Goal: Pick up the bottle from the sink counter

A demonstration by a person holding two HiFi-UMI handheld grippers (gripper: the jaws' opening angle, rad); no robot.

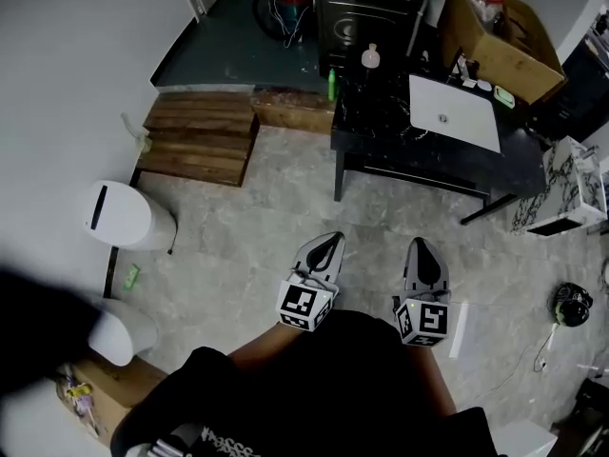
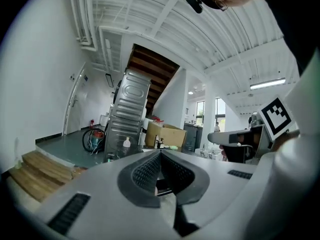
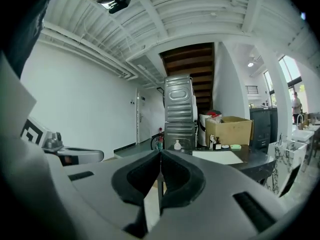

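A small pale bottle (image 1: 371, 57) with a round cap stands at the far left of the black sink counter (image 1: 381, 150), left of the white basin (image 1: 455, 112). It also shows far ahead as the bottle (image 2: 126, 143) in the left gripper view and the bottle (image 3: 177, 145) in the right gripper view. My left gripper (image 1: 332, 240) and right gripper (image 1: 420, 245) are held side by side over the floor, well short of the counter. The jaws of the left gripper (image 2: 160, 153) and right gripper (image 3: 160, 153) are shut, with nothing between them.
A cardboard box (image 1: 500, 36) sits at the counter's far right and a ribbed metal cabinet (image 1: 366, 8) stands behind it. Wooden steps (image 1: 200, 136) and a white bin (image 1: 124, 215) lie to the left. A green bottle (image 1: 331, 86) stands at the counter's left edge.
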